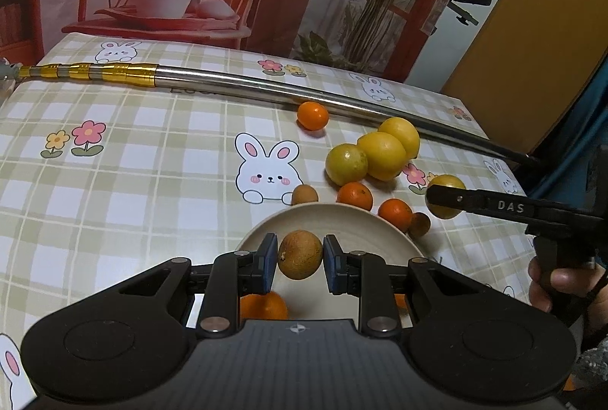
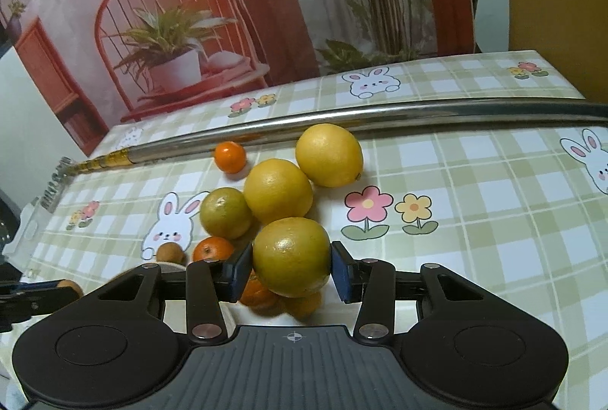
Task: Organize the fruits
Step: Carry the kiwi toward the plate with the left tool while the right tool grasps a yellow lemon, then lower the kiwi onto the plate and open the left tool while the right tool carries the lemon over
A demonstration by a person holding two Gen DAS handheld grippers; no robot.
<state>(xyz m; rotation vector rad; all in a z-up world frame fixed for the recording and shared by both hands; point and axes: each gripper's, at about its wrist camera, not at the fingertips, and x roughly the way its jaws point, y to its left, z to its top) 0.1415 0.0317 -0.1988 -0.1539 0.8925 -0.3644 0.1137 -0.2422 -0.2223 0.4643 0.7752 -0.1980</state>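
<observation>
My left gripper [image 1: 300,258] is shut on a small brown round fruit [image 1: 300,255] and holds it over a beige plate [image 1: 380,231]. A small orange [image 1: 264,306] lies on the plate under the gripper. My right gripper [image 2: 292,263] is shut on a yellow-green citrus [image 2: 291,256], lifted above the table; it also shows in the left wrist view [image 1: 446,197]. Three yellow citrus [image 2: 277,190] lie in a row on the table. Small oranges [image 1: 355,196] and small brown fruits [image 1: 304,195] lie beside the plate.
A long metal pole [image 1: 243,81] with gold bands lies across the far side of the table. One small orange [image 1: 312,115] rests against it. A checked bunny tablecloth [image 1: 114,182] covers the table. A printed backdrop stands behind.
</observation>
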